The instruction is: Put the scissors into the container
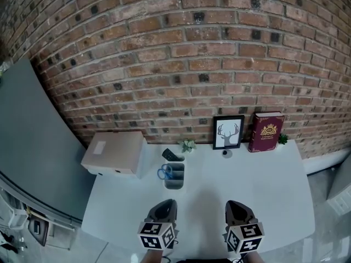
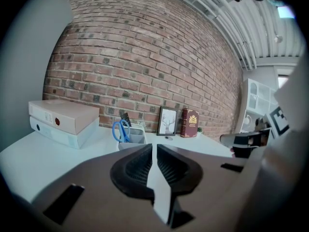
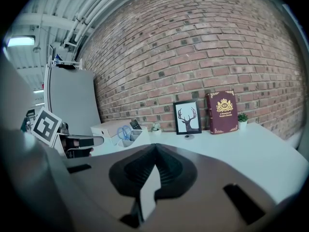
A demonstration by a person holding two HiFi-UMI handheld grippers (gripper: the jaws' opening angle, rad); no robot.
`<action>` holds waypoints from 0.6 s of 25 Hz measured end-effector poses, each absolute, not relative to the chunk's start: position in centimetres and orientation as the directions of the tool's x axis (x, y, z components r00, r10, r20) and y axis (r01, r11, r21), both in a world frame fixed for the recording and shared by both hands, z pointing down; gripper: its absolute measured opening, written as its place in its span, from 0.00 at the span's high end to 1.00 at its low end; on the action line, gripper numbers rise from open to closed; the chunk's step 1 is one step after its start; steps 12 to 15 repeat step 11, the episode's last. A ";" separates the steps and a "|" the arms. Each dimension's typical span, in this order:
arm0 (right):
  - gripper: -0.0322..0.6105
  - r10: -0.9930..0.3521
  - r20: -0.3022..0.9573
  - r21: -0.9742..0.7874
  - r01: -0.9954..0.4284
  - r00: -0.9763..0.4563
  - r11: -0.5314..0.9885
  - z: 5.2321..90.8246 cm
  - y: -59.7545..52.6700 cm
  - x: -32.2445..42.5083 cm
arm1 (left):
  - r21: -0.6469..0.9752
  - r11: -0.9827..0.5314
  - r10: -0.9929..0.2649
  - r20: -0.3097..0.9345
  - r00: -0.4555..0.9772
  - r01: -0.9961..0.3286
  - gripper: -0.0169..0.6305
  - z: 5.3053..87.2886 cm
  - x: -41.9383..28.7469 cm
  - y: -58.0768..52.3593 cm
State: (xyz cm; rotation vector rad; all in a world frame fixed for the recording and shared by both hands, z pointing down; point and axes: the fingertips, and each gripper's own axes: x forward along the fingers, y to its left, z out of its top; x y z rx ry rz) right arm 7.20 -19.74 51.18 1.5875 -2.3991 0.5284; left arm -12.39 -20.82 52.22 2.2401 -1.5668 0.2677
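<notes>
While both grippers are held low over the near edge of the white bench (image 1: 269, 190), the scissors (image 1: 165, 172) stand in the container (image 1: 175, 184) — blue handles up, blades down inside. The container, a pale grey open-topped box, sits left of centre on the bench, well ahead of the left gripper (image 1: 164, 204) and apart from it.

Left gripper view: the jaws are all but closed, with only a thin slit between the ribbed pads (image 2: 140, 166), and nothing is held. Right gripper view: the right gripper (image 3: 155, 145) has its jaws meeting at the tips, also holding nothing.

Behind the container lie a black remote-like object (image 1: 171, 155) and a small potted plant (image 1: 188, 145). To its left, two stacked file boxes (image 1: 114, 152) rest on the bench corner. Against the brick wall (image 1: 181, 53) lean a framed deer picture (image 1: 228, 132) and a red book (image 1: 266, 131) — a second small plant (image 1: 283, 139) stands just beside the book.
</notes>
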 end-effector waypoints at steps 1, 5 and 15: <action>0.95 -0.840 0.369 -0.177 -0.918 -0.397 0.356 51.2 -19.7 7.1 | 0.207 -0.295 -0.858 0.372 0.354 -0.933 0.92 52.2 -12.4 -20.8; 0.95 -0.838 0.367 -0.179 -0.914 -0.405 0.363 51.0 -19.7 7.0 | 0.207 -0.287 -0.860 0.374 0.347 -0.935 0.92 52.2 -12.7 -20.8; 0.95 -0.836 0.366 -0.184 -0.912 -0.409 0.366 51.0 -19.5 7.0 | 0.205 -0.280 -0.862 0.376 0.340 -0.938 0.92 52.1 -12.9 -20.6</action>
